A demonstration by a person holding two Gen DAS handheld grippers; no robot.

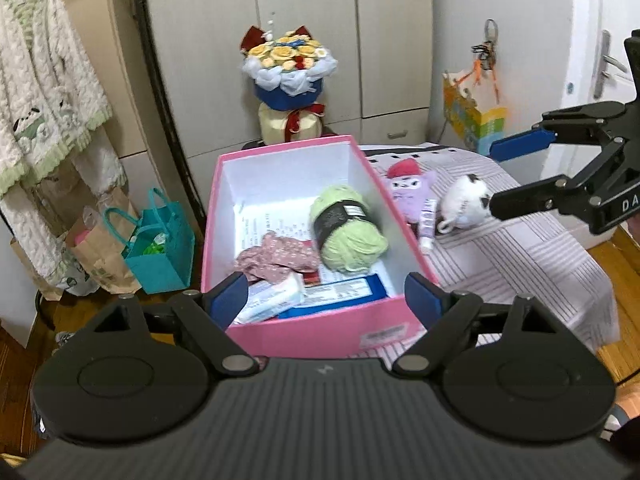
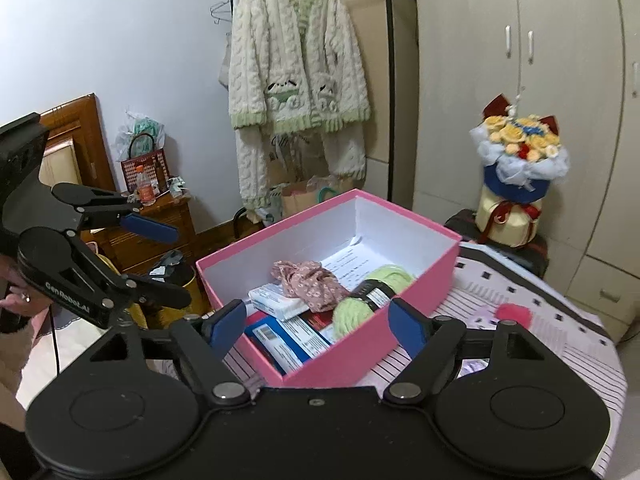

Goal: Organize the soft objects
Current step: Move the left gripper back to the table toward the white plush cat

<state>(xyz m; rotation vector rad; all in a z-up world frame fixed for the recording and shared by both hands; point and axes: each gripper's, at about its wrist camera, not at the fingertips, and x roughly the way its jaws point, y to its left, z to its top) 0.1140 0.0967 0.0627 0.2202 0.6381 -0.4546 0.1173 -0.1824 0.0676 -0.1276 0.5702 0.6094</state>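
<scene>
Two plush toys [image 1: 464, 202] wait beside my box [image 1: 288, 336]: light, squashy, best pinched mid-body; both my grippers [image 1: 326, 294] gape wide, empty.

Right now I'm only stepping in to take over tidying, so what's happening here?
A person holds two claws over a pink box on the striped table. Both the left claw and right claw are open and empty. Green yarn and a floral cloth already lie inside; a purple plush and white plush lie outside it.
</scene>
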